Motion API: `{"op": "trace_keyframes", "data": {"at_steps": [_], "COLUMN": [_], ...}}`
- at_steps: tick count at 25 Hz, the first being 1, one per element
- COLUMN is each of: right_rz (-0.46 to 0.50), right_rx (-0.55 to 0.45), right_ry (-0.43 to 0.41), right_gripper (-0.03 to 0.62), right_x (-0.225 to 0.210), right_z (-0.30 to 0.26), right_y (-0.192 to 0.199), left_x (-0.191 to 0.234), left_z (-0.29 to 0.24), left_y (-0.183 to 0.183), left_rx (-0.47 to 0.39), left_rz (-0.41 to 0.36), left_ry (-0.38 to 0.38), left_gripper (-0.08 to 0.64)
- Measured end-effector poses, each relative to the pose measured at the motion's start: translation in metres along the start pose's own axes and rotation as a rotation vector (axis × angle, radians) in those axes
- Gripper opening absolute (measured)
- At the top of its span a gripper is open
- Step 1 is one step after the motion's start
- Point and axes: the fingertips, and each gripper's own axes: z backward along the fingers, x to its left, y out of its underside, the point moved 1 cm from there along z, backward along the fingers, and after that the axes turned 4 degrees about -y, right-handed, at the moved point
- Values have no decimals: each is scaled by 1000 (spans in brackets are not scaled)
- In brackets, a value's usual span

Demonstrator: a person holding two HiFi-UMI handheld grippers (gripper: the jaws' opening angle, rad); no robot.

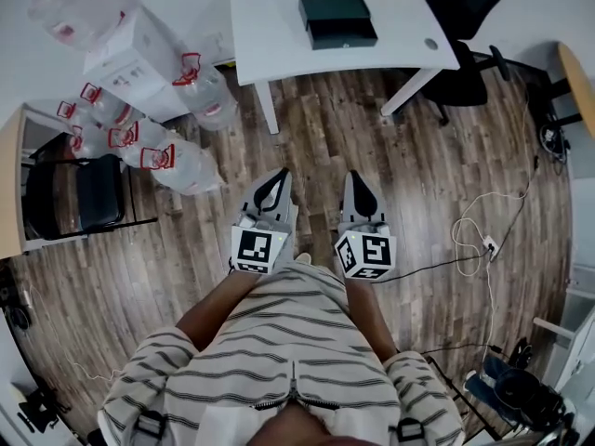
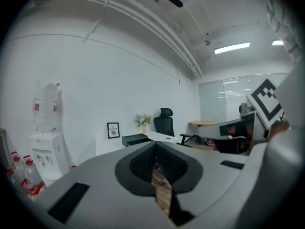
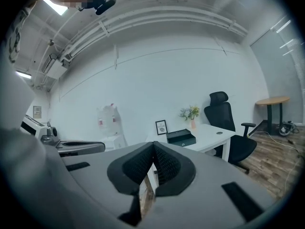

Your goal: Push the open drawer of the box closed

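Note:
A dark box sits on the white table at the top of the head view, its lower drawer pulled out a little toward me. The box also shows in the left gripper view and in the right gripper view, far beyond the jaws. Side by side over the wooden floor, my left gripper and my right gripper point toward the table, well short of it. Both are shut with nothing between the pads, as the left gripper and the right gripper show in their own views.
Several water bottles and a white water dispenser stand at the left. A black office chair is behind the table's right end. Cables trail over the floor at the right. A framed picture and a plant stand on the table.

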Motion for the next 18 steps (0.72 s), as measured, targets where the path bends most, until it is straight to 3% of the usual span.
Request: {"op": "trace_keyframes", "data": {"at_steps": [8,18], "right_rz": [15,25], "right_rx": [-13,0], "right_ry": [44,79], "right_gripper": [9,9], "right_x": [-40,-58], "right_z": [-101,-215], "right_y": [-53,-81], "left_x": [55,118], "left_z": [-110,-206], "left_y": [-50,-72], "left_rx": [-50,-51], "left_rz": [-17,-16], "left_ry": [26,100], "left_gripper": [0,2]}}
